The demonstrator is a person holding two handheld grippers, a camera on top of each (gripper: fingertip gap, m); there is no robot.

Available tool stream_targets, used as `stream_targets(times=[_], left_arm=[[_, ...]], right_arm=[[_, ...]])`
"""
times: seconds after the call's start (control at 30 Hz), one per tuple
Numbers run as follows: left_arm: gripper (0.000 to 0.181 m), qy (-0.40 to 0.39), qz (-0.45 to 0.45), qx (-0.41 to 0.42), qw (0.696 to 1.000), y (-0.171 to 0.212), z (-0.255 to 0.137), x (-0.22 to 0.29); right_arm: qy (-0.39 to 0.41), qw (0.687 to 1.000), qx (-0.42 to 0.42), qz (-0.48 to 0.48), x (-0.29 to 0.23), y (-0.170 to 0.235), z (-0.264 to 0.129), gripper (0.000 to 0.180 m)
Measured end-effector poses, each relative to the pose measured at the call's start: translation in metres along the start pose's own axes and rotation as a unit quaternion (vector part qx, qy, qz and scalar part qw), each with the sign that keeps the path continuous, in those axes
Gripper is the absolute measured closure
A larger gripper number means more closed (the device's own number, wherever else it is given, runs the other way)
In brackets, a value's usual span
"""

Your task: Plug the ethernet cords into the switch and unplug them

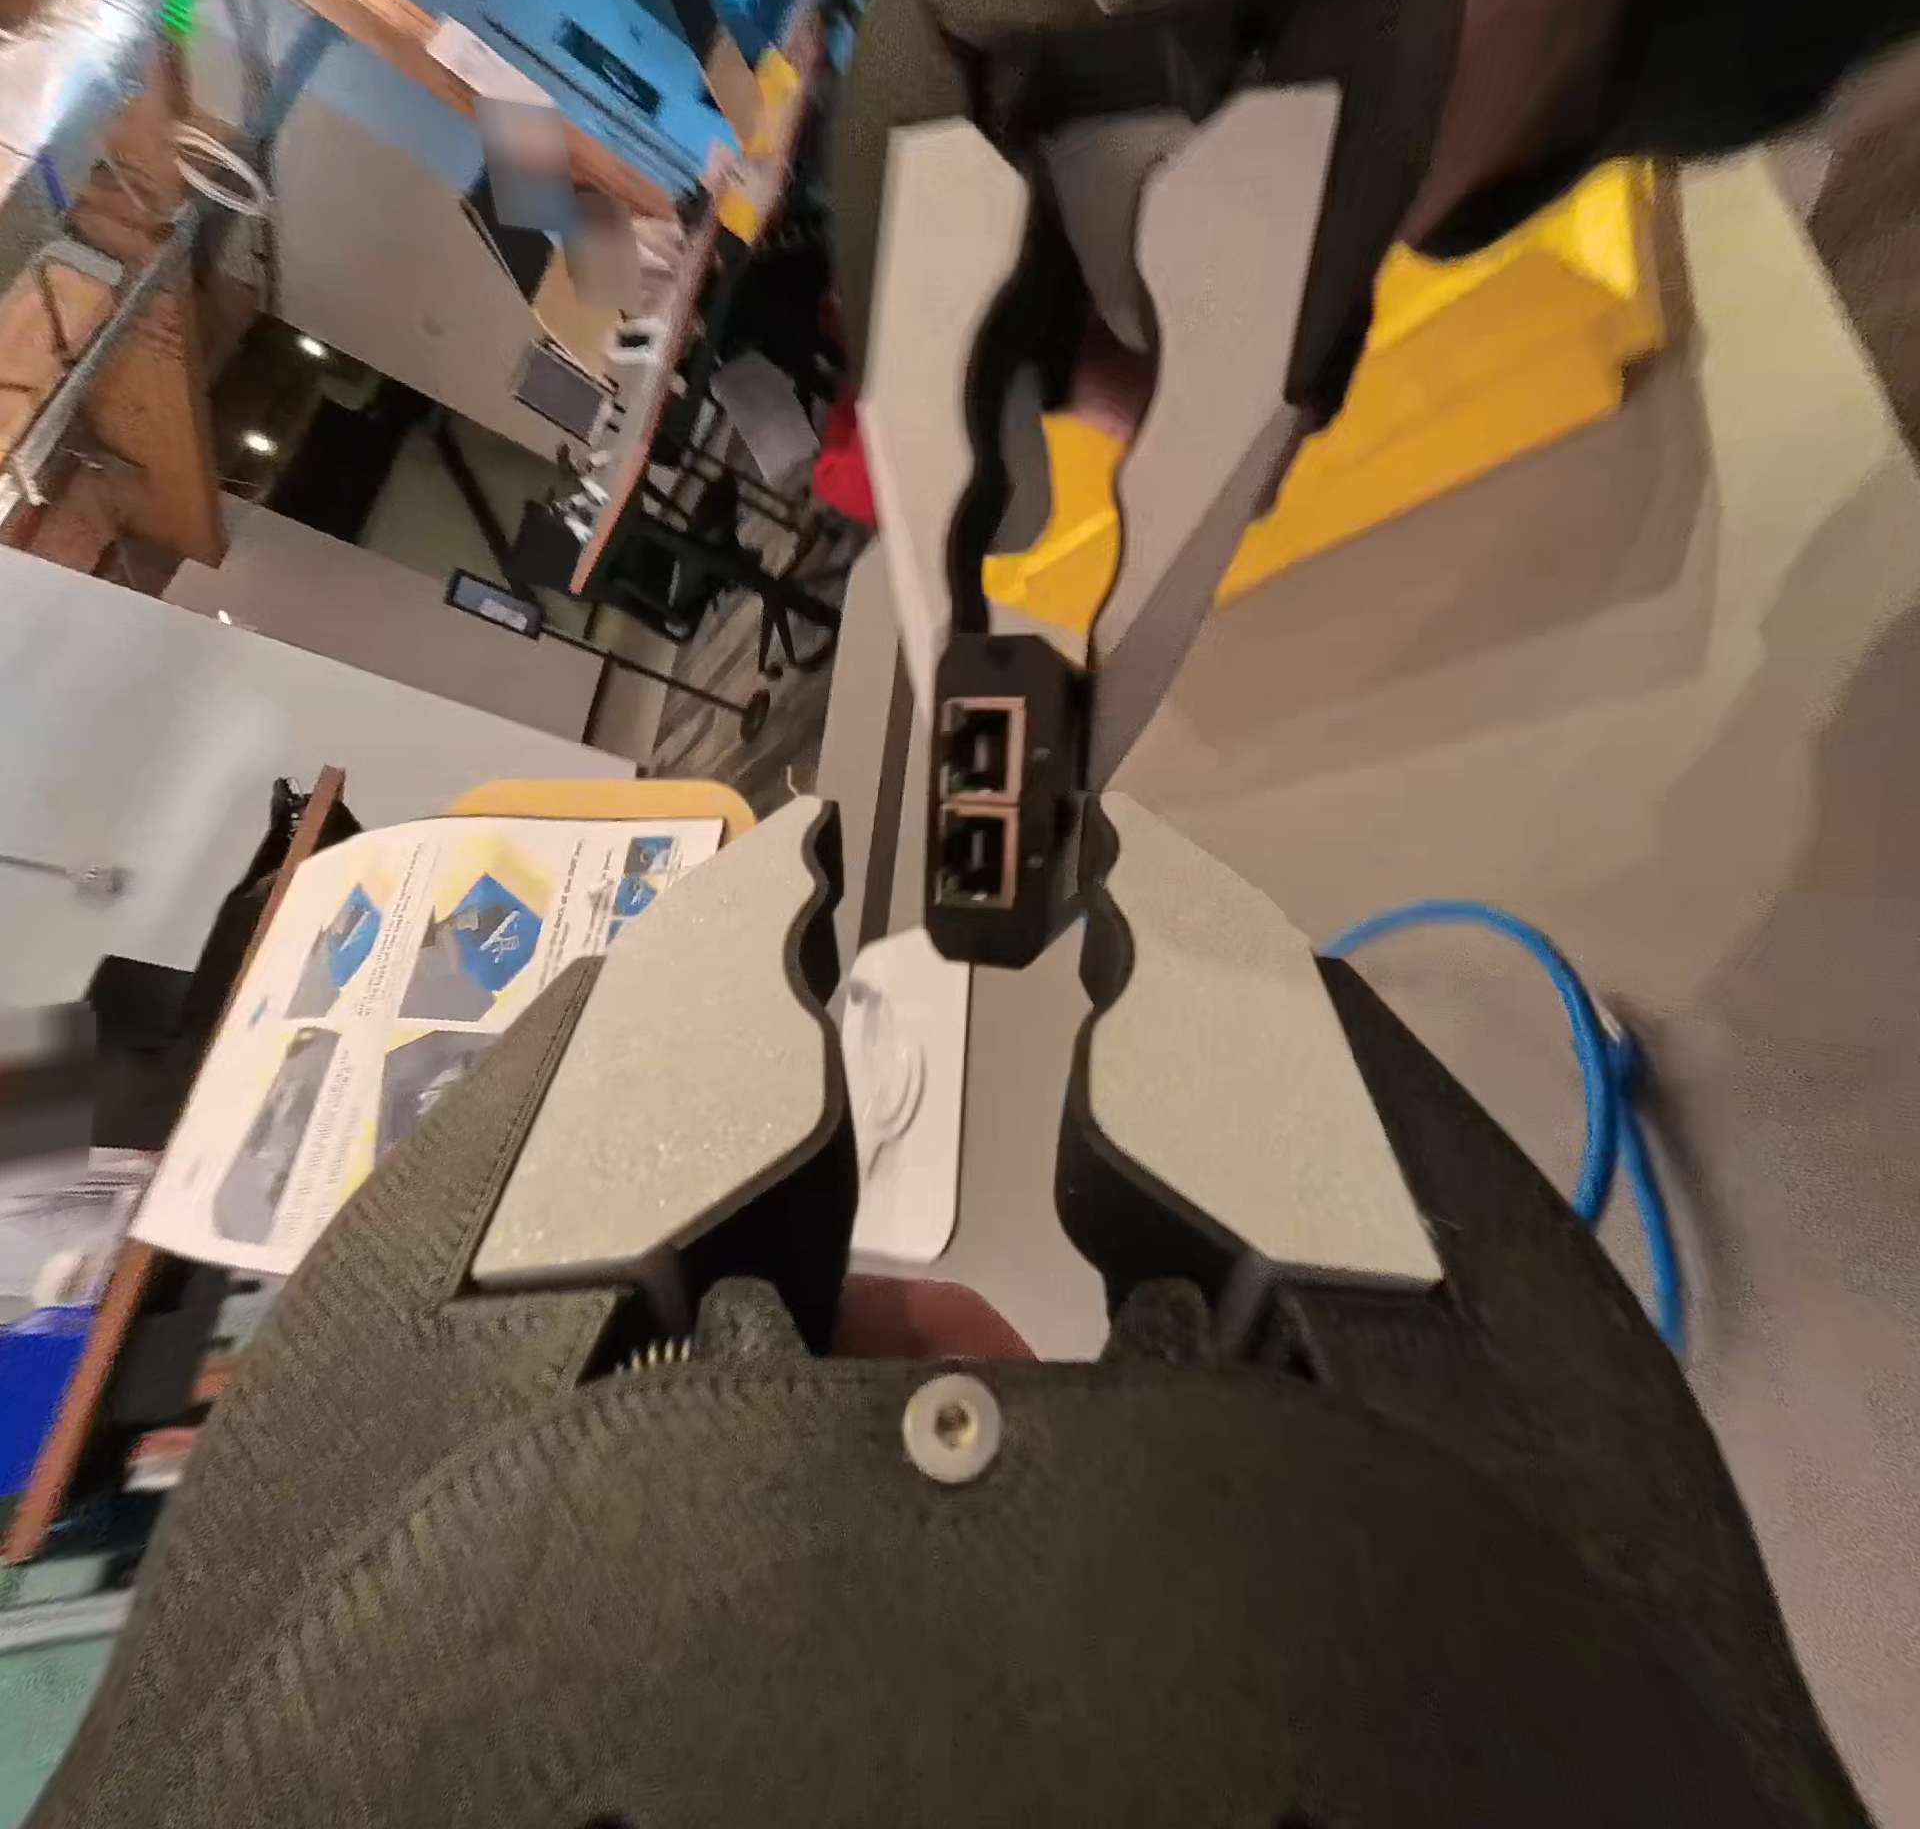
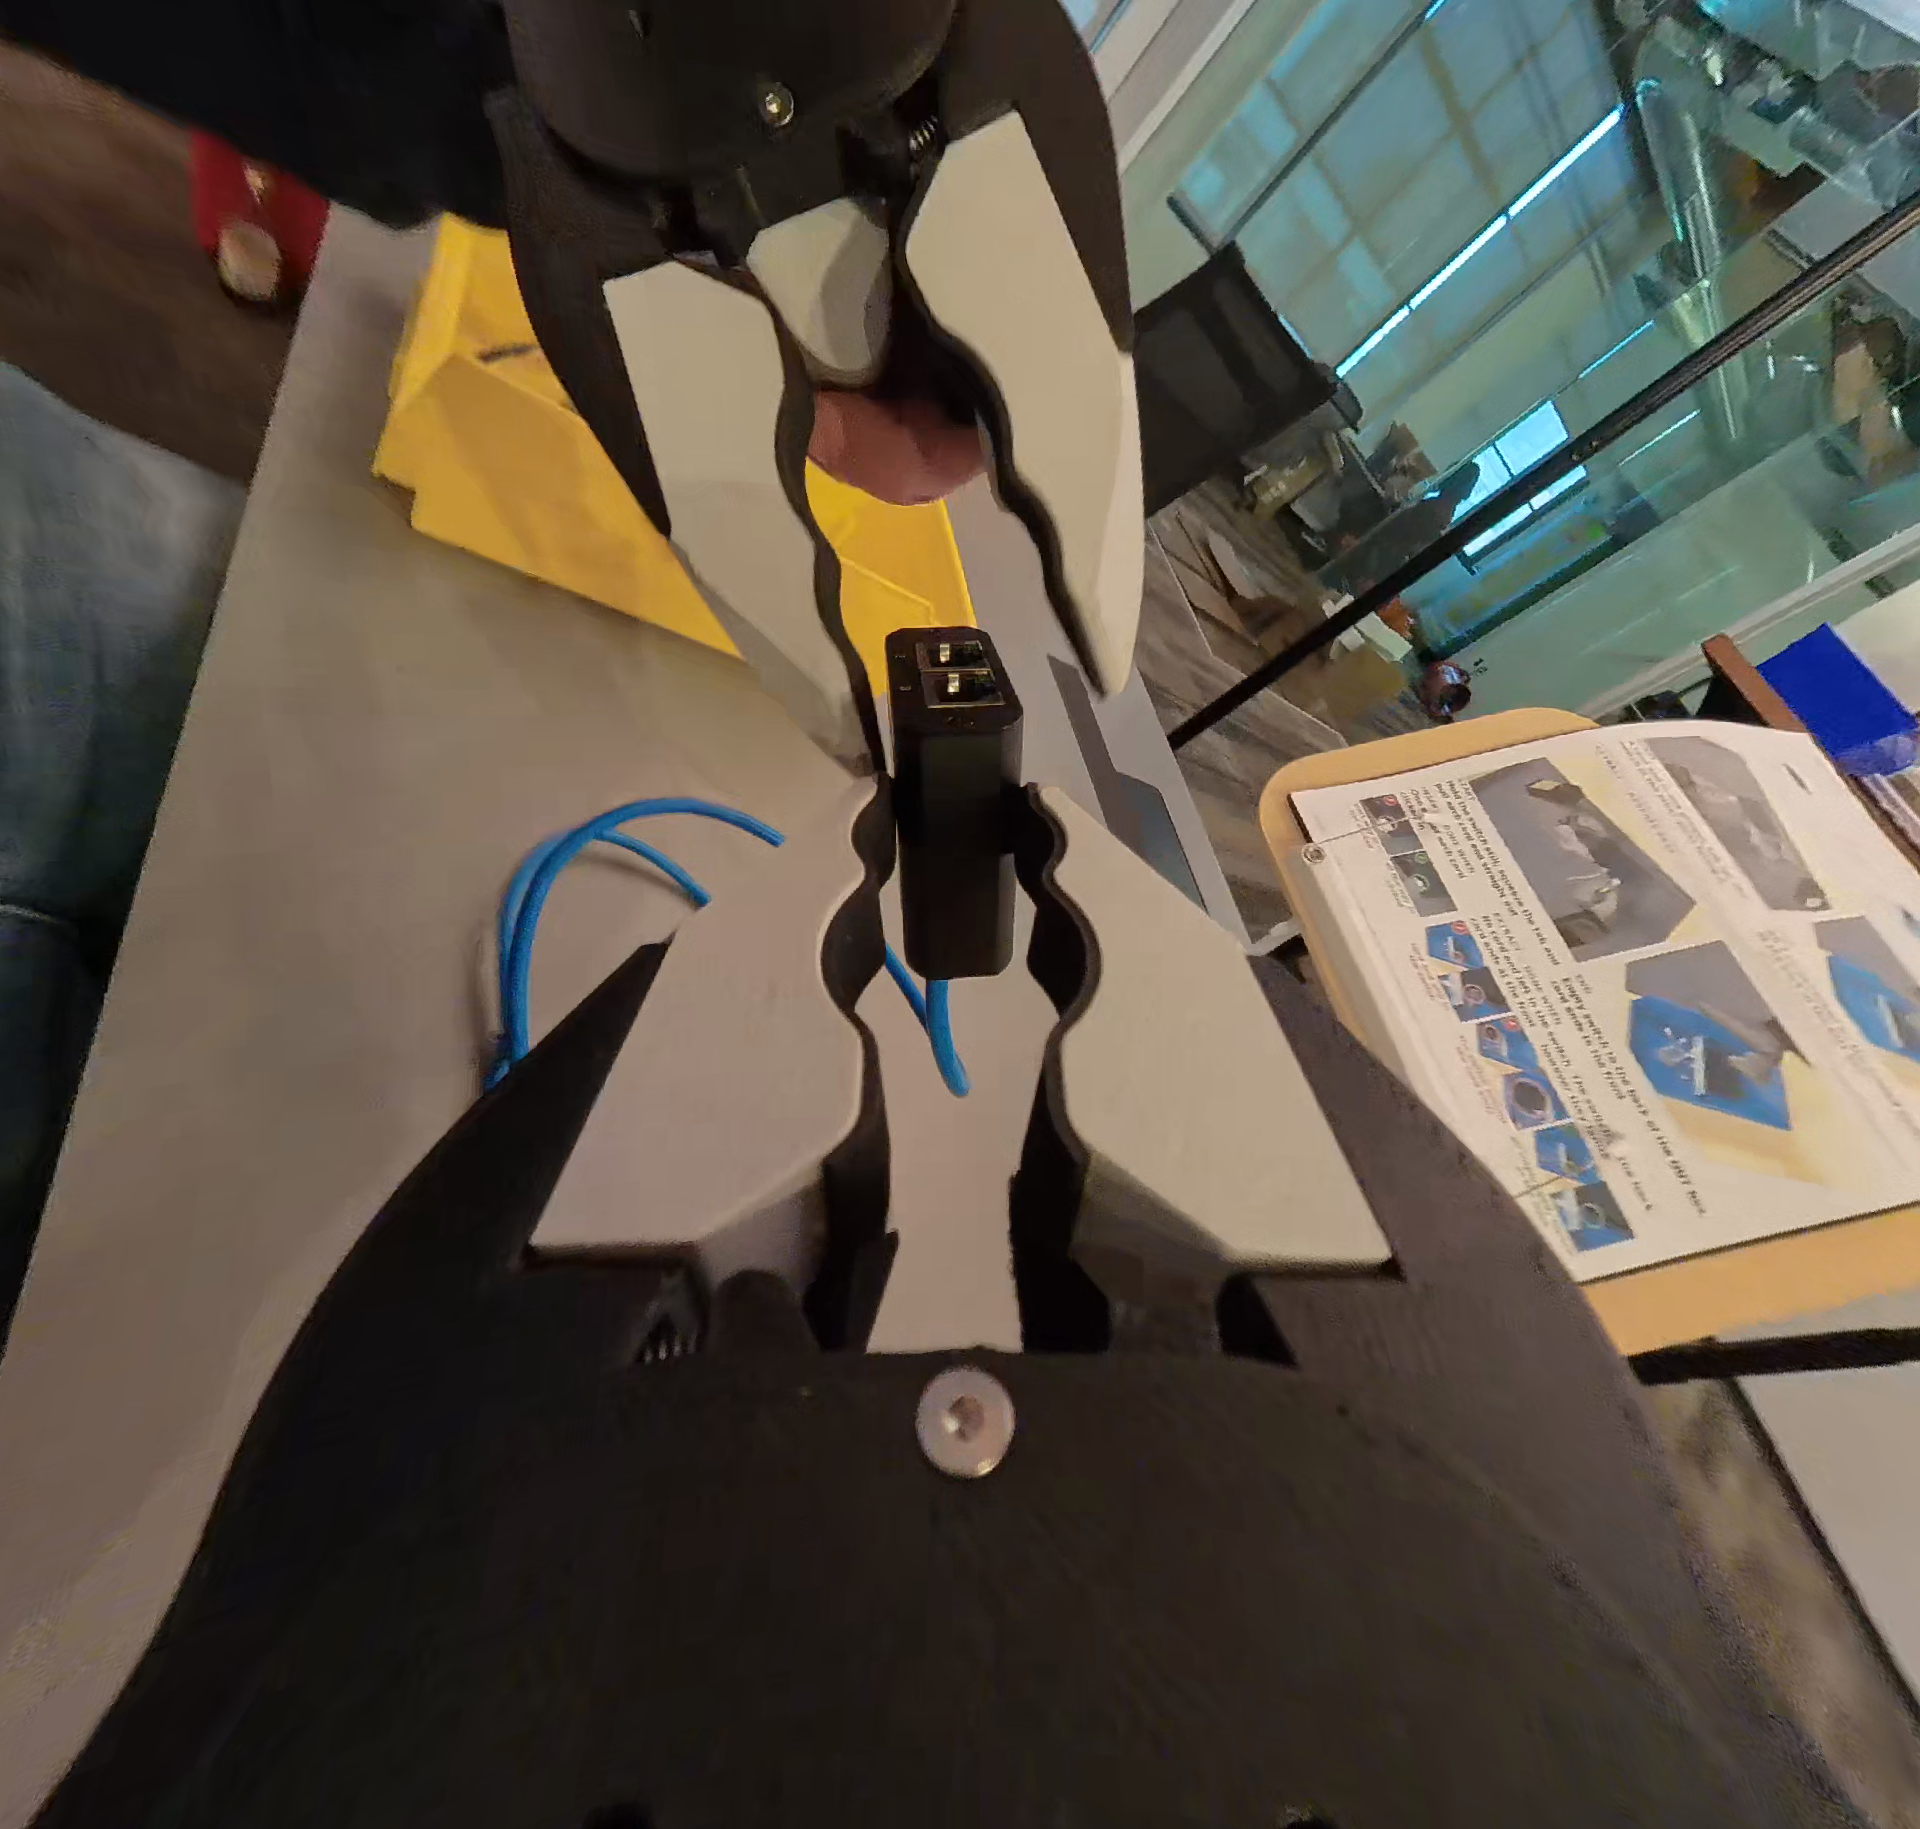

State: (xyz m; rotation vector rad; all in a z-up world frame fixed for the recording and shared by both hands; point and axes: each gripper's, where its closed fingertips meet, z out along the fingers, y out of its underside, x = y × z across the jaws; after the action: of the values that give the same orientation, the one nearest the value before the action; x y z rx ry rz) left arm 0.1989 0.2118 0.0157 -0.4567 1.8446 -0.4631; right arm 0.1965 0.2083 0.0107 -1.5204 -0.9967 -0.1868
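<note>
**Right tool has the switch, both ports still empty**

So your right tool (image 2: 951, 823) is pinching the black switch (image 2: 954, 813) by its long sides, holding it up off the grey counter (image 2: 343, 740) with the port end pointing away from you. Both ethernet ports are stacked at that far end and nothing is plugged into either one.

Your left tool (image 1: 961, 818) faces the switch (image 1: 992, 813) head-on from the other side, fingers spread, and the switch's port face sits right between the fingertips. From the right wrist view it looks like one left fingertip is just beside the switch and the other is apart from it, so it isn't gripping anything.

The blue ethernet cord (image 2: 582, 906) is lying looped on the counter below the switch, loose, nobody touching it. A yellow bin (image 2: 499, 449) sits further back on the counter, and a printed instruction sheet (image 2: 1621, 979) is off to the side on a tan board.
</note>
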Motion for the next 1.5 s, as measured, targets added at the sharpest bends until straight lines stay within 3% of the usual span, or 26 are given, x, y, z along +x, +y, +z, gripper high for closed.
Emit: stream_targets(times=[0.07,0.17,0.3,0.47,0.63,0.73,0.87,1.0,1.3,1.5], left_arm=[[0.149,0.029,0.045,-0.06,0.997,0.009,0.006,0.011],[0.153,0.02,0.082,-0.077,0.993,0.013,0.008,0.011],[0.156,-0.005,0.119,-0.066,0.991,0.014,0.001,0.007],[0.156,0.017,0.187,-0.022,0.982,-0.001,-0.013,0.019],[0.156,0.043,0.243,0.012,0.969,-0.029,-0.023,0.025],[0.156,0.047,0.277,0.025,0.959,-0.043,-0.027,0.029],[0.156,0.052,0.305,0.034,0.95,-0.047,-0.029,0.036],[0.156,0.04,0.302,0.043,0.952,-0.049,-0.032,0.035],[0.155,-0.007,0.267,0.028,0.963,-0.033,-0.031,0.027],[0.136,-0.066,0.177,-0.044,0.981,0.009,-0.057,-0.007]], right_arm=[[-0.008,1.0,-0.014,-0.019,-0.003,-0.002,0.004,0.16],[-0.019,0.999,-0.025,-0.022,-0.004,0.001,0.007,0.159],[-0.096,0.987,0.069,0.112,-0.009,-0.014,-0.001,0.151],[-0.147,0.961,0.125,0.197,-0.002,-0.01,-0.005,0.111],[-0.275,0.938,0.126,0.17,-0.037,-0.017,0.003,0.095],[-0.346,0.9,0.18,0.194,-0.049,-0.034,-0.003,0.096],[-0.409,0.865,0.211,0.2,-0.071,-0.046,-0.009,0.111],[-0.425,0.836,0.252,0.24,-0.07,-0.056,-0.014,0.112],[-0.367,0.869,0.21,0.257,-0.062,-0.05,0.002,0.114],[-0.299,0.904,0.152,0.264,-0.051,-0.021,0.011,0.114]])
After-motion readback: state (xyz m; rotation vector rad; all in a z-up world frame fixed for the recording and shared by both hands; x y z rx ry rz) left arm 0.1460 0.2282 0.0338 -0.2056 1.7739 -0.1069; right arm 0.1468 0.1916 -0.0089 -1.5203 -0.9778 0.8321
